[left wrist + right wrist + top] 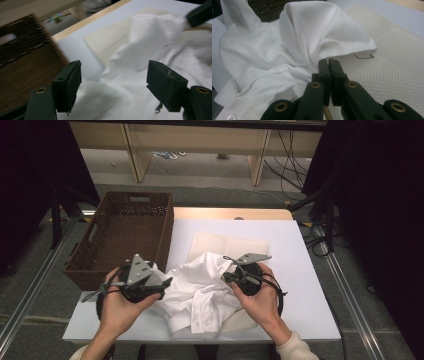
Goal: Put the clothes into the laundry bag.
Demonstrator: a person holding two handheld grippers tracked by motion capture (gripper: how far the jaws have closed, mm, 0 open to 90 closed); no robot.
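My right gripper pinches the white shirt at its right; my left gripper, released, hovers at the shirt's left edge.

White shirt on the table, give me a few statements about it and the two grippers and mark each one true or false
1. The right gripper is pinching the white shirt. True.
2. The left gripper is clamped on the shirt. False: its jaws stand wide apart with nothing pressed between them.
3. The shirt lies inside the brown wicker basket. False: it lies crumpled on the table, beside the basket.
4. A cream mat lies partly under the shirt. True.
5. The basket stands at the table's left side in the high view. True.
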